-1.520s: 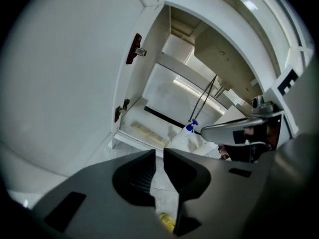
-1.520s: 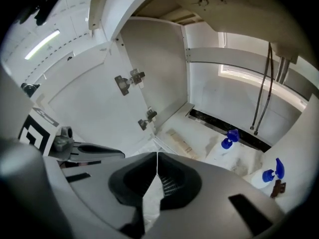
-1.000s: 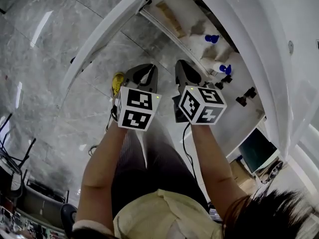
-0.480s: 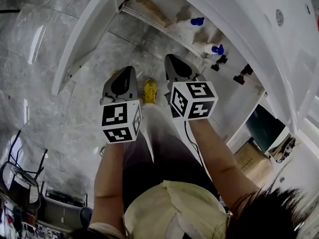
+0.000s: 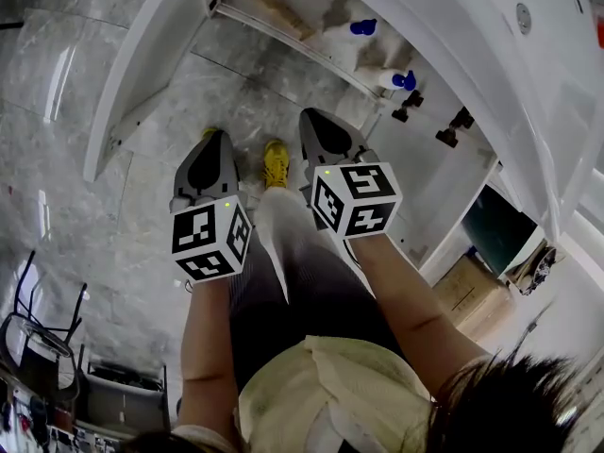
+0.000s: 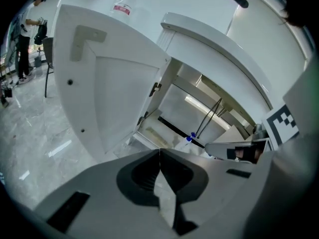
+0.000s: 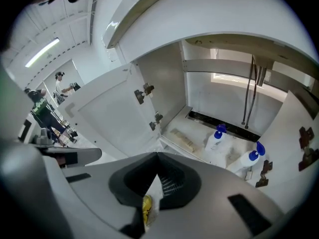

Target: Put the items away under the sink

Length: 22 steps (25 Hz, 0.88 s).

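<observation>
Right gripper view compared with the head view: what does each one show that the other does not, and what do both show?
Only the right gripper view: two hoses at the back of the cabinet, and people far off at the left.
Only the head view: both marker cubes, the person's arms and a chair.
Both: the open cabinet, the two bottles with blue tops inside it, and a yellow shoe.

Right gripper (image 7: 157,156) jaws meet, empty; ahead, right of their tips, two blue-capped bottles (image 7: 215,140) sit inside the open cabinet (image 7: 199,101).
</observation>
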Available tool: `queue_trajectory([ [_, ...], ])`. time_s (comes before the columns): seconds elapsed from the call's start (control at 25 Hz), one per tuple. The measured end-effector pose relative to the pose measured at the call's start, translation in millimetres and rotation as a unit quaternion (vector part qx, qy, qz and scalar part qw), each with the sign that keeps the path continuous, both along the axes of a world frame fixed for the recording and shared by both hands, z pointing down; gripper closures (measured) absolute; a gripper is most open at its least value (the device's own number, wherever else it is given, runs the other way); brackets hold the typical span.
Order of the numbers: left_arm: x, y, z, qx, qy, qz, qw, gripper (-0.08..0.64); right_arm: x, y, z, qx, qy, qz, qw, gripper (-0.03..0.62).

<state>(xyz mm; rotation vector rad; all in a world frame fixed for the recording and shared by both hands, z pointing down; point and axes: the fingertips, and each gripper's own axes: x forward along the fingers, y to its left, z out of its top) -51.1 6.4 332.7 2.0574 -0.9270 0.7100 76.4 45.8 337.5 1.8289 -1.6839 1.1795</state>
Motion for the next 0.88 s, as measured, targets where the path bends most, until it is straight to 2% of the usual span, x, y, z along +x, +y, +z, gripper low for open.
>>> queue_trajectory([
  [0.36, -9, 13, 8, -0.026, -0.001, -0.01, 0.9996, 0.52, -6, 7, 2, -0.003, -0.01, 0.004, 1.0, 0.568],
  [0.56, -8, 14, 11, -0.023, -0.008, -0.002, 0.9997, 0.52, -6, 5, 5, -0.002, -0.016, 0.011, 1.0, 0.568],
  [0.88, -9, 6, 13, -0.021, -0.006, -0.012, 0.9997, 0.519, -9, 1, 6, 0.002, -0.016, 0.007, 1.0, 0.567],
])
